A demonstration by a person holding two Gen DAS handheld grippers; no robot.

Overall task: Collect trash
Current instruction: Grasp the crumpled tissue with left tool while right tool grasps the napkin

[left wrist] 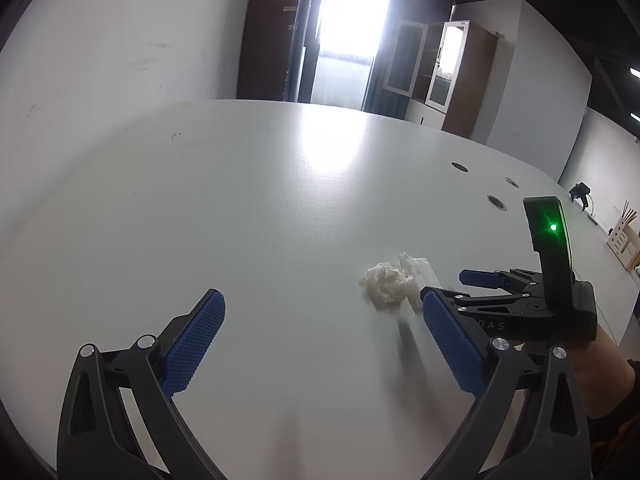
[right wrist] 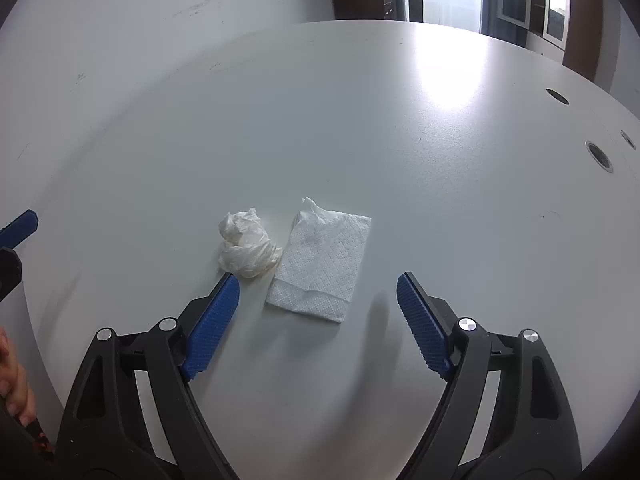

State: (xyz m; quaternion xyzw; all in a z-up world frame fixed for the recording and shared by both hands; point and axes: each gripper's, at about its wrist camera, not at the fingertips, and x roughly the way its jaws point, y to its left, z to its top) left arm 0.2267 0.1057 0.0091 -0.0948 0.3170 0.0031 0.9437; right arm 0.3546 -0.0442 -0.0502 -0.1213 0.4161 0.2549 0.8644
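Observation:
A crumpled white tissue ball (right wrist: 247, 245) lies on the white table (right wrist: 360, 120), touching a flat folded white napkin (right wrist: 324, 260) on its right. My right gripper (right wrist: 318, 284) is open just in front of them, its left fingertip (right wrist: 230, 284) close to the ball. In the left wrist view the ball (left wrist: 387, 283) and napkin (left wrist: 418, 270) sit right of my open, empty left gripper (left wrist: 322, 300). The right gripper (left wrist: 446, 286) shows there beside the napkin, its green light on.
Three round cable holes (right wrist: 599, 155) sit at the table's far right. A grey wall is behind the table, with a bright doorway (left wrist: 352, 32) and a cabinet (left wrist: 444, 68) beyond. A box with sticks (left wrist: 624, 236) stands at the far right.

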